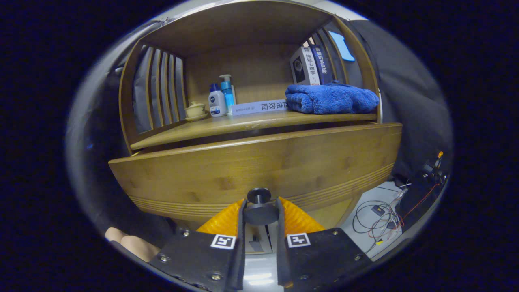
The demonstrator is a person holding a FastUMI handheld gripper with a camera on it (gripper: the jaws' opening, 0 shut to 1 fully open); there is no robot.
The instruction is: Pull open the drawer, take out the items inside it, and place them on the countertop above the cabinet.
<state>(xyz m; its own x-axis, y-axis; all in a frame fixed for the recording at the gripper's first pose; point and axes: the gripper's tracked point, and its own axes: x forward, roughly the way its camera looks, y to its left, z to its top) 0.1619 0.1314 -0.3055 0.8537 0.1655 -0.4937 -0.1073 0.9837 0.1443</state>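
1. While the drawer (pixel 259 162) fills the frame's middle, its dark round knob (pixel 260 207) sits low centre.
2. Gripper (pixel 260 211) fingers press the knob from both sides (a narrow grip).
3. Blue towel (pixel 330 98) lies upper right on the countertop (pixel 243 123).

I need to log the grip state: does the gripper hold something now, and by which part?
Yes. The gripper holds the drawer by its round knob; both fingers press on the knob's sides.
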